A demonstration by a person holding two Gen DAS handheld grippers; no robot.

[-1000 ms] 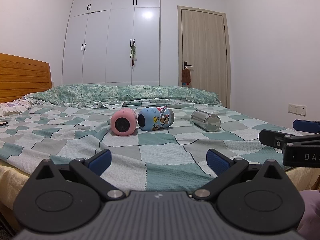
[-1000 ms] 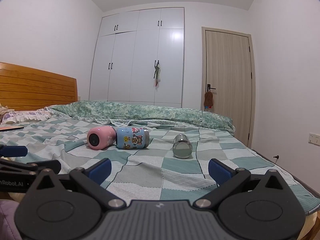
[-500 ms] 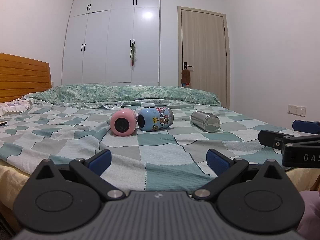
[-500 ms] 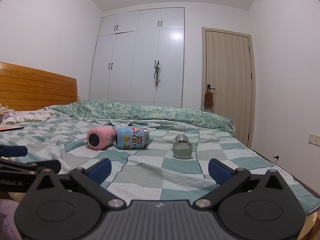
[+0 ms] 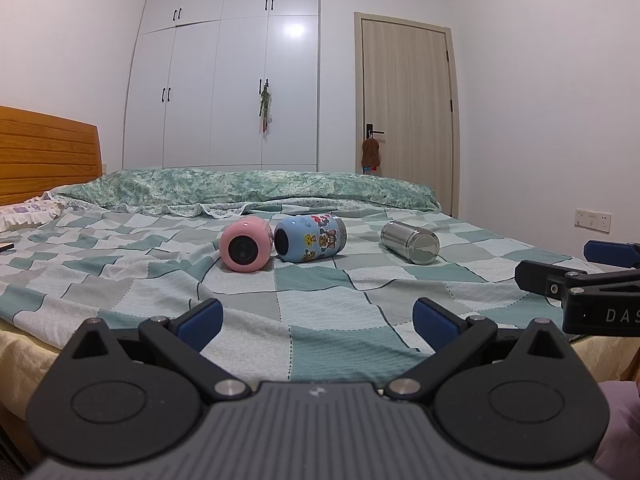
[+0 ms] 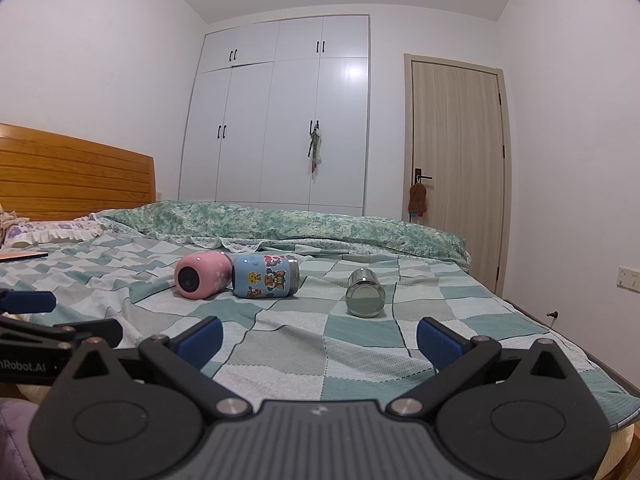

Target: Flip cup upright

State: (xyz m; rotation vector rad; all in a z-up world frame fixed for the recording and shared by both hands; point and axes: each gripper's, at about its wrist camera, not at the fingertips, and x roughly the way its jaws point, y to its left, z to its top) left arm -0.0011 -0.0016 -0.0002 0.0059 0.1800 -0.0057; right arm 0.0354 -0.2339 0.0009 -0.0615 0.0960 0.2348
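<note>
Bed [image 5: 320, 300] with teal, grey and white checked cotton cover, wooden slatted headboard [image 5: 44, 156] at left. Three cups lying on sides mid-bed: pink rounded cup [image 5: 245, 244] touching blue cartoon-print cup [image 5: 310, 238]; shiny steel cylindrical cup [image 5: 410, 237] apart to right. Green floral quilt [image 5: 248, 190] bunched along far edge. Frilled floral pillow [image 6: 48, 232] near headboard.

The steel cup [image 5: 410, 242] is shiny bare metal, smooth like a mirror. The pink cup [image 5: 245, 244] and the blue cup [image 5: 310, 239] look smooth and a bit glossy. The bed [image 5: 320, 300] has a soft checked cloth sheet with a bumpy weave. The headboard [image 6: 76, 176] is wood. The wardrobe [image 5: 224, 80] doors are glossy white.
</note>
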